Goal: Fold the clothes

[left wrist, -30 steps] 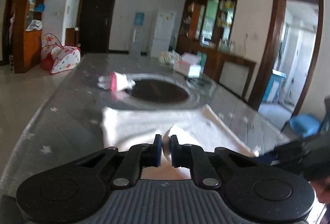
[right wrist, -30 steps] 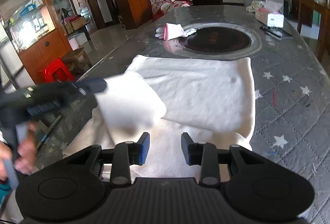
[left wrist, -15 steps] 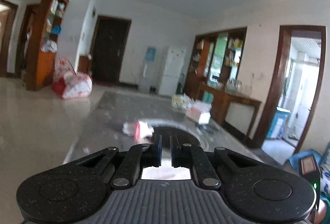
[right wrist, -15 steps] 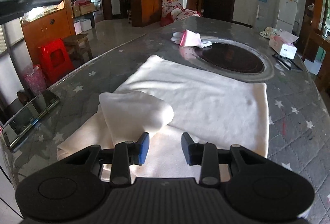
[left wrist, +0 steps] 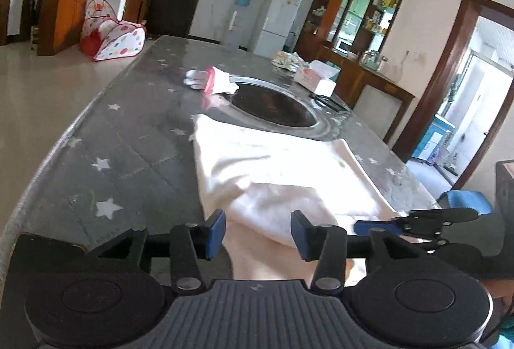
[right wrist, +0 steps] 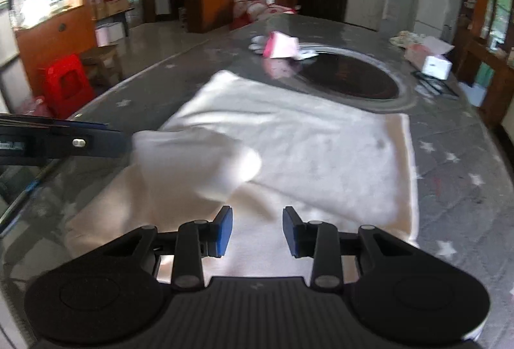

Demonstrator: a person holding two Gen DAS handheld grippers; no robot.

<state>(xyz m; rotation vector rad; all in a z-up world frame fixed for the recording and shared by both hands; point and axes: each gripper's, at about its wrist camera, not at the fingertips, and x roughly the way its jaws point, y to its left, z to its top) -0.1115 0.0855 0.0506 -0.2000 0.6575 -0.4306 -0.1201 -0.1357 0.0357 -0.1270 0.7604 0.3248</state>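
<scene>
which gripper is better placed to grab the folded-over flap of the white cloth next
Left, probably. The left gripper has just been opening, its jaws apart with the flap between them. The right gripper is open over the flat near edge of the white cloth.

A cream-white cloth (right wrist: 289, 140) is lying on a grey table cover (left wrist: 128, 150) patterned with white stars. Far beyond it, a pink-and-white glove (left wrist: 213, 81) is sitting beside a dark round hob (left wrist: 273, 105).

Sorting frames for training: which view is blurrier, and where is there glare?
Right wrist view: motion blur smears the white garment, the pink glove and the shelves. Left wrist view: sharper, with glare on the grey star-print table cover and a washed-out bright doorway at right; fisheye bends both.
</scene>
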